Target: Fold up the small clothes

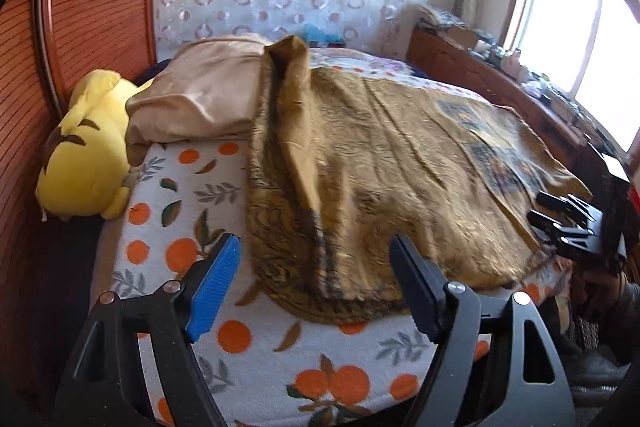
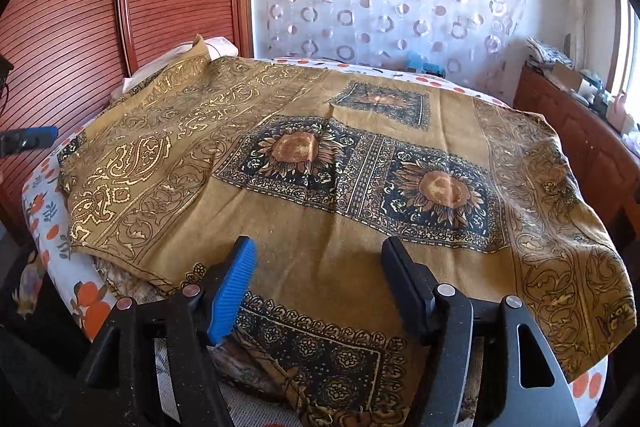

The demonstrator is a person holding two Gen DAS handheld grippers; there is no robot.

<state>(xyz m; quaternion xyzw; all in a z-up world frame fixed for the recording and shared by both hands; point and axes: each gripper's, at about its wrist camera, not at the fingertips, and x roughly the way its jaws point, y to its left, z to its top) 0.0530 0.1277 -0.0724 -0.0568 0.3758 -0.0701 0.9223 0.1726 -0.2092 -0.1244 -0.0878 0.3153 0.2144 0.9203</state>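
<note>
A mustard-brown patterned cloth (image 1: 380,179) lies spread over the bed, with a raised fold running along its left part. In the right wrist view the same cloth (image 2: 320,211) shows dark sunflower panels and gold scrollwork. My left gripper (image 1: 316,247) is open and empty, just above the cloth's near edge. My right gripper (image 2: 320,251) is open and empty, low over the cloth's near part. The right gripper also shows at the right edge of the left wrist view (image 1: 560,223). The left gripper's blue pad shows at the left edge of the right wrist view (image 2: 28,139).
The bed has a white sheet with orange fruit prints (image 1: 256,355). A beige pillow (image 1: 200,95) and a yellow plush toy (image 1: 88,143) lie at the head. A red slatted headboard (image 2: 80,7) stands behind. A cluttered wooden cabinet (image 2: 580,115) runs along the window side.
</note>
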